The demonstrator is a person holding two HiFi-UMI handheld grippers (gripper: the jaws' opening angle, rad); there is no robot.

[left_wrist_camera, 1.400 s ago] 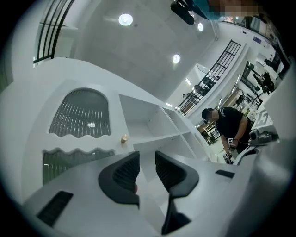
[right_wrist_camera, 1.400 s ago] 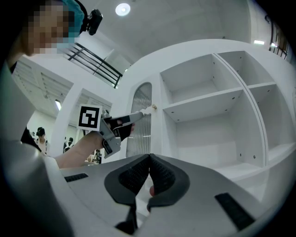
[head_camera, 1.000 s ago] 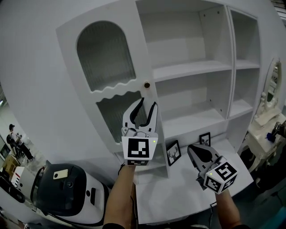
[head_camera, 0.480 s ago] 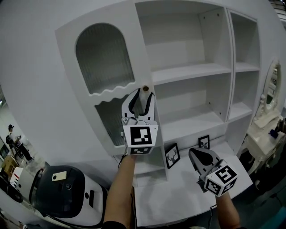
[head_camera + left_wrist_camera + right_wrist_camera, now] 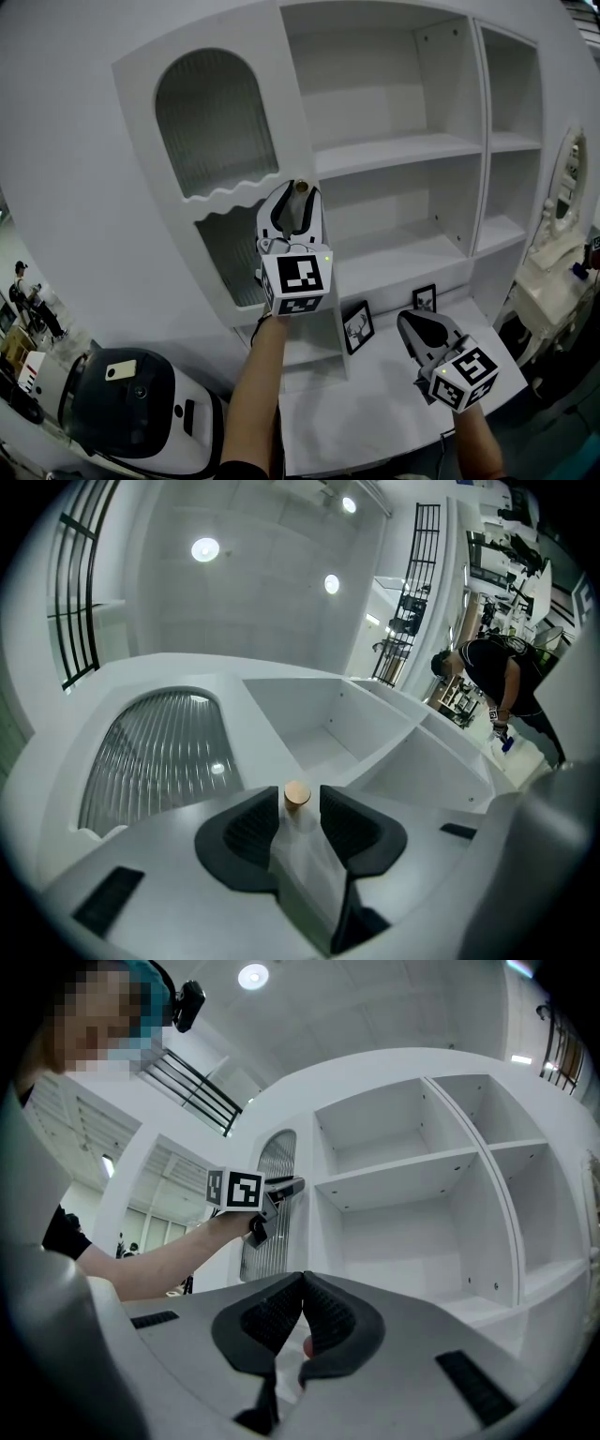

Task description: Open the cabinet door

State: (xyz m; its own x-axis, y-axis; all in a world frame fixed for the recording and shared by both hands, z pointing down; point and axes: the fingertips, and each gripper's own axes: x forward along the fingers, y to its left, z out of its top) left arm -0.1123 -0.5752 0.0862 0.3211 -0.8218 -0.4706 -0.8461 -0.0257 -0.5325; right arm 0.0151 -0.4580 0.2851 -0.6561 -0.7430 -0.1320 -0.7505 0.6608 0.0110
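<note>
The white cabinet door [image 5: 216, 122] has two ribbed glass panels and a small brass knob [image 5: 300, 187] near its right edge. My left gripper [image 5: 298, 195] is raised to the knob, open, with one jaw on each side of it. In the left gripper view the knob [image 5: 297, 794] sits between the dark pads [image 5: 251, 825], and a narrow gap shows on both sides. My right gripper [image 5: 415, 323] hangs low at the right over the countertop, shut with nothing in it. In the right gripper view its pads [image 5: 272, 1321] meet.
Open white shelves [image 5: 403, 145] fill the cabinet to the right of the door. Two small framed pictures [image 5: 362, 323] [image 5: 428, 297] lean on the countertop [image 5: 375, 412]. A black-and-white appliance [image 5: 141, 398] sits at lower left, a white dressing table [image 5: 562, 244] at far right. A person [image 5: 502, 682] stands far off.
My left gripper has risen from just below the knob, so its jaws now stand on either side of the knob. The right gripper has stayed in place.
</note>
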